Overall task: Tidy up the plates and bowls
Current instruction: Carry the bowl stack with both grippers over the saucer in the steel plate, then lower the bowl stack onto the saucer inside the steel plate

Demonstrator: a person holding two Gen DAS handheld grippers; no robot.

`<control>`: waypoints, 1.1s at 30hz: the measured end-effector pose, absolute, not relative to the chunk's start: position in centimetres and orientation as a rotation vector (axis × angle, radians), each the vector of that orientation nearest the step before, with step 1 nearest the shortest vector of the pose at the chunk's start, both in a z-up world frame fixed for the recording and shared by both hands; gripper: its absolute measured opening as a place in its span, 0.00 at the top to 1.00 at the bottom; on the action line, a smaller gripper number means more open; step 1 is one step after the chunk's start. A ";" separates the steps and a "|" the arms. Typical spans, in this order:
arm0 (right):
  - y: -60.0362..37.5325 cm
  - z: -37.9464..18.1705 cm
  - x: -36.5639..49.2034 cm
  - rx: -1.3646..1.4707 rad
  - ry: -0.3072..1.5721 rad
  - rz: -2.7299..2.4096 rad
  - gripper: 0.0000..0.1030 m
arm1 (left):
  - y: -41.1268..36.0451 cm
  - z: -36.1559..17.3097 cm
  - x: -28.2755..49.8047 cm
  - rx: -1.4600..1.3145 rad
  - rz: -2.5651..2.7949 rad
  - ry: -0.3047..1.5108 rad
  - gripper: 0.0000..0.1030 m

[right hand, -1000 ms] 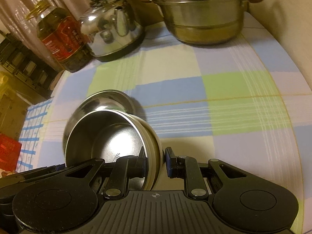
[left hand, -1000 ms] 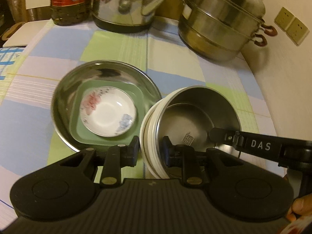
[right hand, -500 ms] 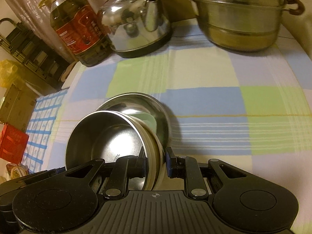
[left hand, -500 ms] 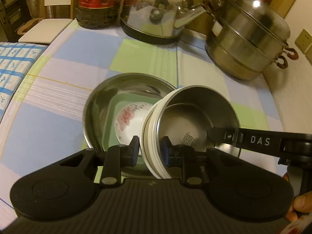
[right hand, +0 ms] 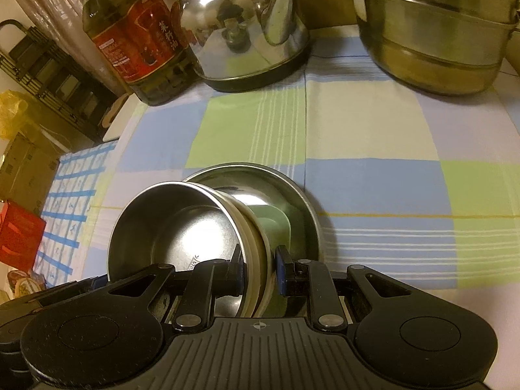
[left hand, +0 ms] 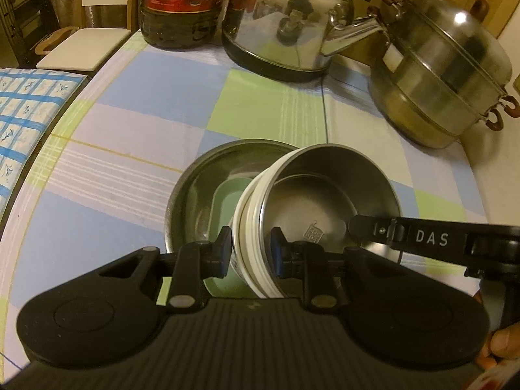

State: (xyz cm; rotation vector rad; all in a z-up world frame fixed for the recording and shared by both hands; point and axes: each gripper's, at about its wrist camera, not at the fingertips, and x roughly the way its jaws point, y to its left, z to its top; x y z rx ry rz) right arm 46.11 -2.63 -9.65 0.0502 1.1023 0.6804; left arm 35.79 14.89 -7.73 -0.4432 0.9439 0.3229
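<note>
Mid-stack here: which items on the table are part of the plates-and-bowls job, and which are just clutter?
Job items:
steel-lined bowl, gripped by left gripper and right gripper
wide steel dish
green square plate inside that dish

Just lying about:
kettle
steamer pot
oil bottle

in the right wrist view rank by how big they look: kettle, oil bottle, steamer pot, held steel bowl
1. steamer pot, though cut off by the frame
2. held steel bowl, enlarged by nearness to the camera
3. kettle and oil bottle look too alike to rank
</note>
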 end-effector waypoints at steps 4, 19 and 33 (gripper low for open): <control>-1.7 -9.9 46.7 0.045 1.108 0.677 0.81 | 15.7 -8.0 36.3 -0.446 0.324 0.949 0.79; -0.9 -10.7 47.3 0.041 1.143 0.655 0.81 | 16.5 -9.1 37.1 -0.460 0.318 0.980 0.79; -0.9 -11.6 47.7 0.053 1.170 0.647 0.81 | 16.5 -9.6 37.5 -0.455 0.318 0.994 0.79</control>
